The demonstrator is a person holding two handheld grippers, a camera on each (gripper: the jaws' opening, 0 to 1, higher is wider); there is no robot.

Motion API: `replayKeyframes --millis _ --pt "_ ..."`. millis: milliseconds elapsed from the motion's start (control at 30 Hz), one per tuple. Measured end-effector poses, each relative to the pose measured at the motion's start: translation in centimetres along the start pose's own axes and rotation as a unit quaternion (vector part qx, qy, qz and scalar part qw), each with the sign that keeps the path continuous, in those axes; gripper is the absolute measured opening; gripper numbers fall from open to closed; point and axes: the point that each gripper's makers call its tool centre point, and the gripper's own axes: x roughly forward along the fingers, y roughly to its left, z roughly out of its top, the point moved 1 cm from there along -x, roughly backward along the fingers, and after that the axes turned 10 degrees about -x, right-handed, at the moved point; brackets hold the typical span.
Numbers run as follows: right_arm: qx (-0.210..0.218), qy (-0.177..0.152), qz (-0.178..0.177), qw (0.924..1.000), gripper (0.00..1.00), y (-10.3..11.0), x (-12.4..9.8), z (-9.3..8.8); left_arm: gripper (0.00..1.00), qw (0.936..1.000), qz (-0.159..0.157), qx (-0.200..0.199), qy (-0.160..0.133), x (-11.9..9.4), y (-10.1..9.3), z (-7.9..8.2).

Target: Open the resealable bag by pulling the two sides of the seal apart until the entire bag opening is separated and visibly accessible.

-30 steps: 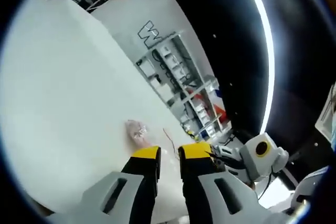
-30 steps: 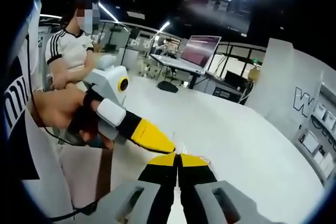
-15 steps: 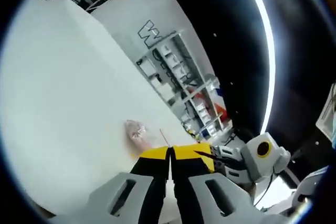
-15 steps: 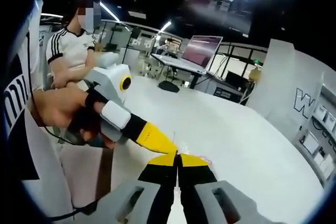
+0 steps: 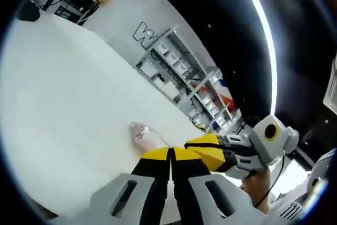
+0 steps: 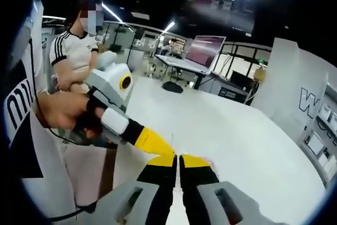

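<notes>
A small clear resealable bag with something pinkish inside hangs just above the white table. In the left gripper view my left gripper is shut, with the bag's thin top edge running down into its yellow tips. My right gripper comes in from the right, its tips close beside them. In the right gripper view my right gripper is shut on the bag's edge, and a sliver of the bag shows past its tips. The left gripper reaches in from the left, nearly touching.
A hand holds the left gripper. A person in a striped shirt sits beyond it at the left. A laptop stands on a far desk. Open shelving and a white panel stand past the table's far edge.
The left gripper was open around the bag's edge a second ago and has shut on it. The right gripper stayed shut. Both views have shifted slightly.
</notes>
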Motion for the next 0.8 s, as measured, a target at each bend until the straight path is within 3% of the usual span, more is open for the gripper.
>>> replayKeyframes --millis 500,800 --pt "-0.005 0.023 0.035 0.9991 0.0 1.1 1.1 -0.7 0.01 0.9997 0.004 0.024 0.005 -0.2 0.0 -0.4" --pt "-0.003 0.034 0.026 0.9991 0.0 1.0 1.0 -0.7 0.01 0.999 0.01 0.042 0.01 -0.1 0.0 -0.5"
